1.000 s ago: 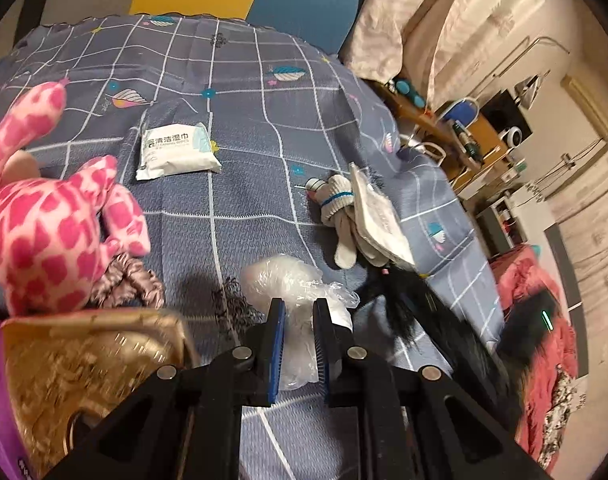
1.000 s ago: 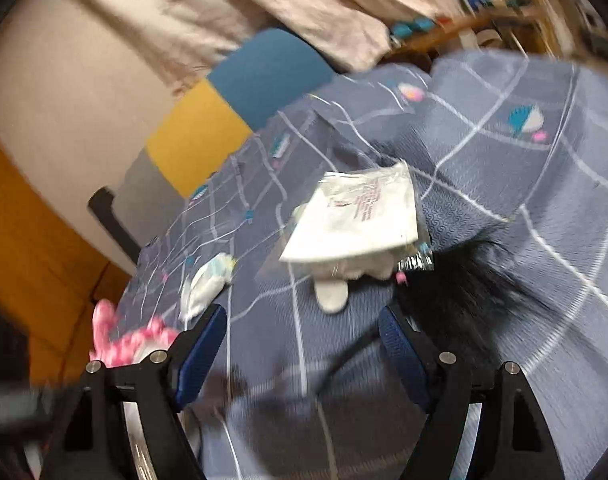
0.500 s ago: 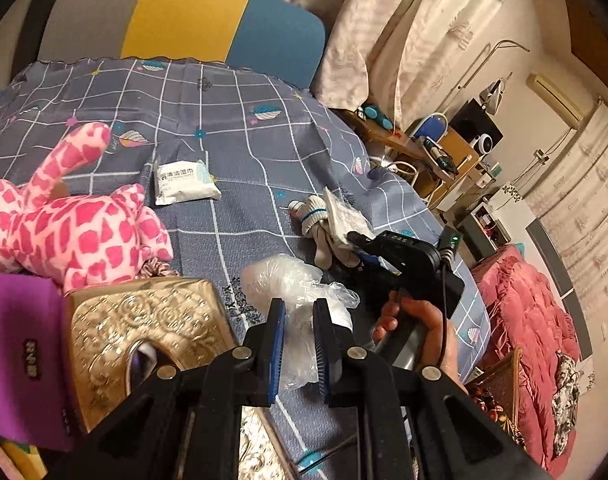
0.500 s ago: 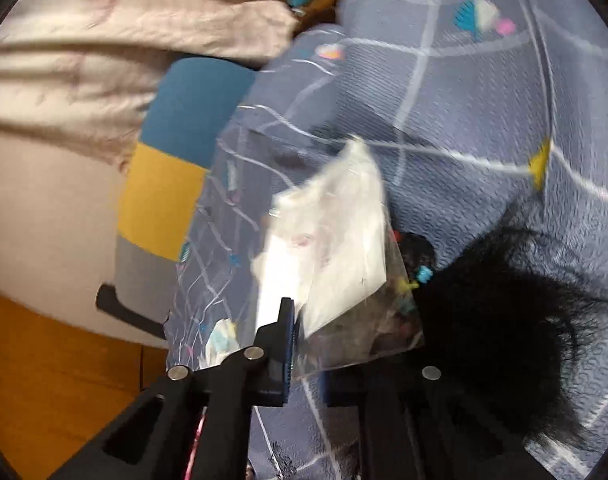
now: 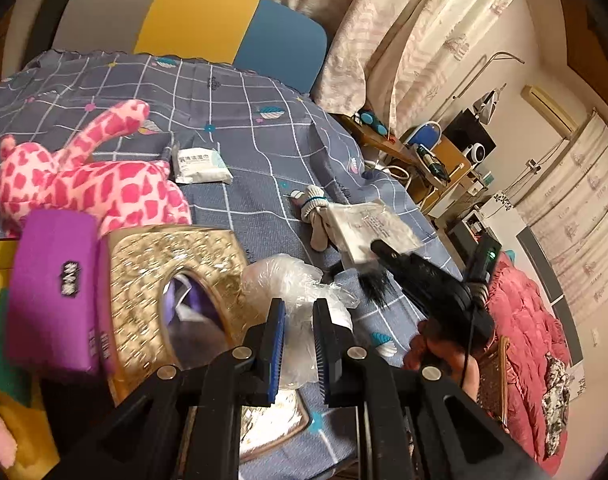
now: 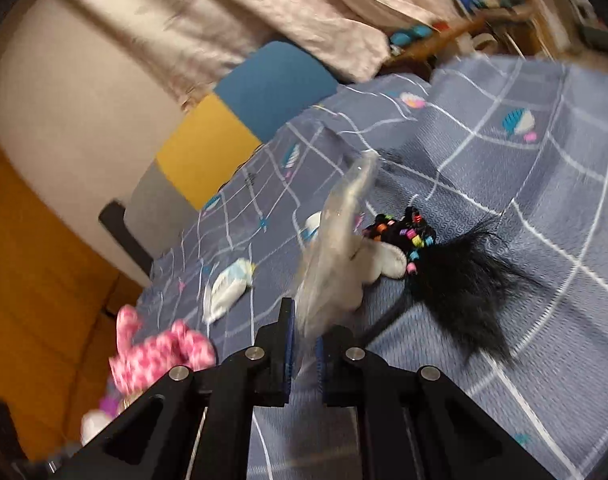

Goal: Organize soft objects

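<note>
My left gripper [image 5: 300,344] is shut on a crumpled clear plastic bag [image 5: 292,284], held just above the grey checked tablecloth [image 5: 264,128]. My right gripper [image 6: 304,344] is shut on a flat white packet in clear wrap [image 6: 336,248], which stands tilted up on edge. In the left wrist view this gripper [image 5: 416,276] grips the packet [image 5: 368,228] at its near corner. A bundled white glove [image 6: 380,264] lies under the packet, beside a black feathery tuft with coloured beads [image 6: 456,276]. A pink spotted giraffe plush [image 5: 96,188] lies at the left.
A gold tissue box [image 5: 172,280] and a purple pack [image 5: 52,292] sit close at the lower left. A wet-wipes pack [image 5: 200,164] lies mid-table. A grey, yellow and blue chair back [image 5: 200,20] stands behind. A person's hand [image 5: 444,352] holds the right gripper; the table edge drops off to the right.
My right gripper went from open to shut on the white packet and tipped it up off the glove. The left gripper drew back with the bag, bringing the tissue box into view.
</note>
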`<state>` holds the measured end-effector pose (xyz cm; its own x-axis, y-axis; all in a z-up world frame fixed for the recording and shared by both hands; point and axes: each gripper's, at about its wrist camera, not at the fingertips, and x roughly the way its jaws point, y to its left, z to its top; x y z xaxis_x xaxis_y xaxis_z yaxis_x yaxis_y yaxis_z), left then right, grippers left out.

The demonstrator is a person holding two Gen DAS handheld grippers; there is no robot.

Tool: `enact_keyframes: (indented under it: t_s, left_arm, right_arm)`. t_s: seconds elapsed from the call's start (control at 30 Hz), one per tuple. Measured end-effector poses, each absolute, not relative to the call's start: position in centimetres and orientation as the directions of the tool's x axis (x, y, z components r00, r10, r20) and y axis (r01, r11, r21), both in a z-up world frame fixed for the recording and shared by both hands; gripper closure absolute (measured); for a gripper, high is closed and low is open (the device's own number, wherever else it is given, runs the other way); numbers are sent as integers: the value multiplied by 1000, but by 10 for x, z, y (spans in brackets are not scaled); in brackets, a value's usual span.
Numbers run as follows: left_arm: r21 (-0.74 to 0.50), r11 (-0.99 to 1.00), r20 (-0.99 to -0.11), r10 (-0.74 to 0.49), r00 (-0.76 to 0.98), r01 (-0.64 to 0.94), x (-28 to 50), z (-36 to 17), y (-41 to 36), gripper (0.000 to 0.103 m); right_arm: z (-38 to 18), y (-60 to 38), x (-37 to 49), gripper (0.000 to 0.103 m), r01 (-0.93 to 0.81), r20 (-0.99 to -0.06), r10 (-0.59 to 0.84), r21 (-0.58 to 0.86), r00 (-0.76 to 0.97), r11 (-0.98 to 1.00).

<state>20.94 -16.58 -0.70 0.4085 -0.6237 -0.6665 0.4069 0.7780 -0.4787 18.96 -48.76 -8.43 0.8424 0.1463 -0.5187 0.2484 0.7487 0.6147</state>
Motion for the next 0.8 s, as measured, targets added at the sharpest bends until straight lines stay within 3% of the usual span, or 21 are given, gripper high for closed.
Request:
enact_keyframes:
  t_s: [0.33, 0.8]
  left_arm:
    - [-501, 775, -646, -631, 430, 385, 186, -9, -129, 90]
    - [-542, 763, -580, -642, 501, 351, 163, 3, -69, 90]
  right_arm:
    - [-74, -445, 137, 100, 194, -538, 134, 510, 832, 838]
    - [-46, -425, 85, 100, 162, -459, 158, 583, 874, 796]
